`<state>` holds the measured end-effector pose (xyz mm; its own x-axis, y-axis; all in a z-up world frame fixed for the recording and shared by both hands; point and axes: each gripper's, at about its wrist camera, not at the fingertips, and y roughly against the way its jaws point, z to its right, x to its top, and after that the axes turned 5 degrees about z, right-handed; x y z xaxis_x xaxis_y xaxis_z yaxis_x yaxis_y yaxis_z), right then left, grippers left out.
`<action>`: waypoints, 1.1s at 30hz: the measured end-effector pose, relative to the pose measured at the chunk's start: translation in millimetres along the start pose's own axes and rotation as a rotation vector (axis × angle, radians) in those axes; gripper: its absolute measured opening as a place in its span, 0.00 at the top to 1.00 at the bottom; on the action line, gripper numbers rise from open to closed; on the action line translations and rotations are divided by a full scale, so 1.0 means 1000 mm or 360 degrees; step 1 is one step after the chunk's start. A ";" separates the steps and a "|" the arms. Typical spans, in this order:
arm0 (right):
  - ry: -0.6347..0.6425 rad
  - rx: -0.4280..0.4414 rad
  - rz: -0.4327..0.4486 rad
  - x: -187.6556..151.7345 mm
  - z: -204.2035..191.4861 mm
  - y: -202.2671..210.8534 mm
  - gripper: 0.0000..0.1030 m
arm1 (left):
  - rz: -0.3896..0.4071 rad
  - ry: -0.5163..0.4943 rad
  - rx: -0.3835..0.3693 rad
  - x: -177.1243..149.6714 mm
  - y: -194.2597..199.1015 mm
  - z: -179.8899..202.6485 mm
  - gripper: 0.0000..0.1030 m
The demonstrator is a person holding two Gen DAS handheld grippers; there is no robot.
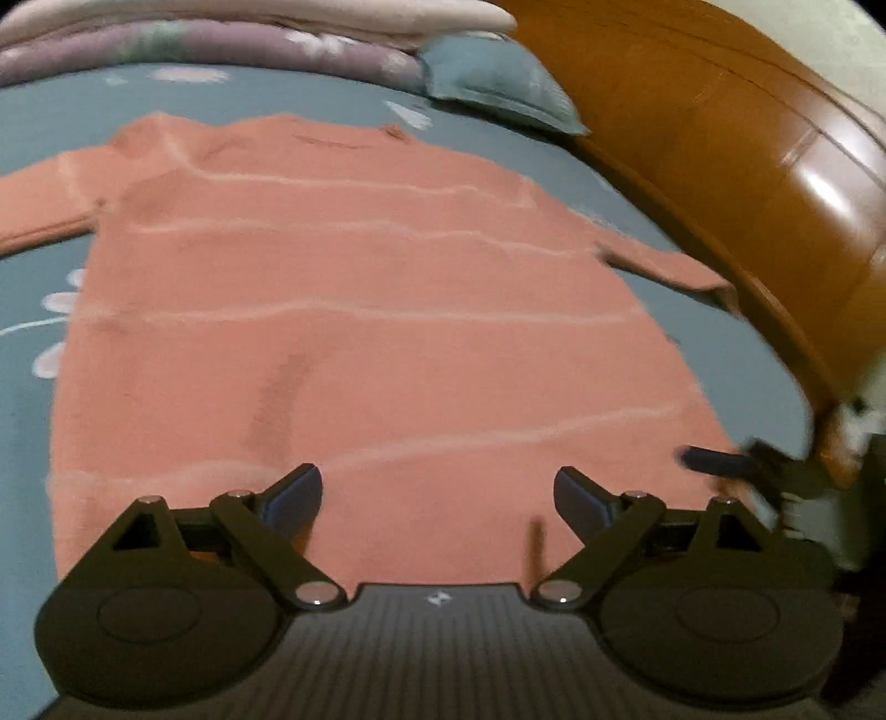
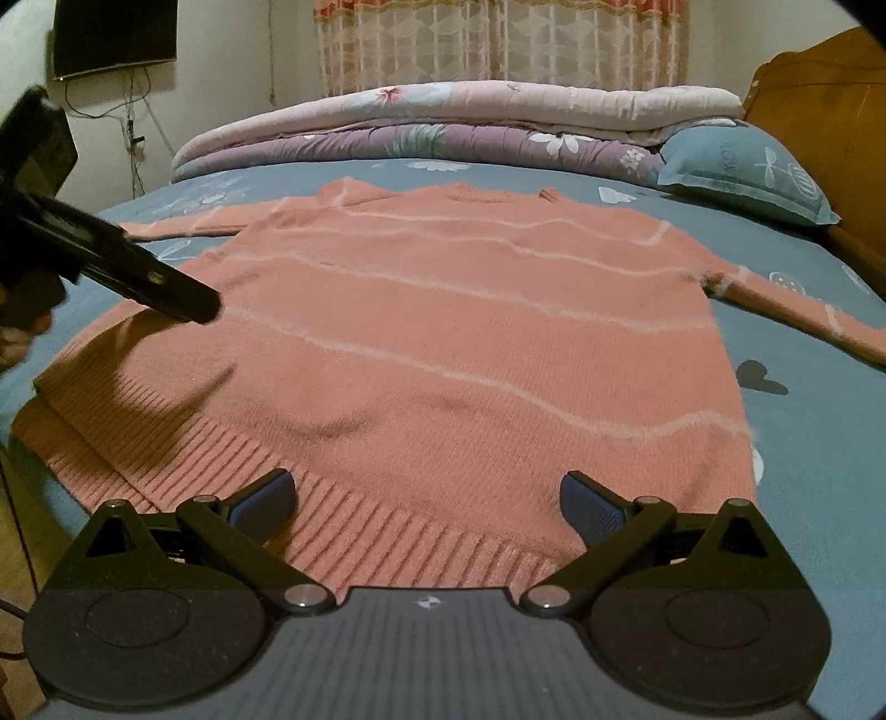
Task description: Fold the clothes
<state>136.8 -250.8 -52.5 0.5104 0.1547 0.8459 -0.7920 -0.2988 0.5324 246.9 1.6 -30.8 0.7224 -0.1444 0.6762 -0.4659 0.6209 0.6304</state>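
Note:
A salmon-pink knit sweater with thin pale stripes lies flat on the blue bedsheet, both sleeves spread out to the sides. It also shows in the left wrist view. My left gripper is open and empty above the sweater's lower part; it also shows in the right wrist view, over the sweater's left edge. My right gripper is open and empty just above the ribbed hem; it shows in the left wrist view at the sweater's right edge.
Folded quilts are stacked at the far side of the bed. A blue pillow lies at the far right by the wooden headboard. A curtain hangs behind. The near edge of the bed lies at the left.

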 end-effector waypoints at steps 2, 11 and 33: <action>0.0004 -0.0011 -0.0005 0.001 -0.001 -0.001 0.00 | 0.0057 -0.0058 0.0032 0.009 -0.003 0.004 0.12; 0.0026 -0.0001 -0.0156 0.011 0.001 0.001 0.00 | -0.0132 -0.0023 -0.0163 0.002 -0.022 0.025 0.03; 0.0044 0.0019 -0.0248 0.109 0.033 -0.068 0.00 | -0.0117 -0.0078 0.0057 0.101 -0.047 -0.028 0.02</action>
<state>257.0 -244.8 2.5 0.6171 0.2257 0.7539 -0.7000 -0.2801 0.6569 355.9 -20.8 -3.3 0.7298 -0.2266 0.6450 -0.4312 0.5796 0.6915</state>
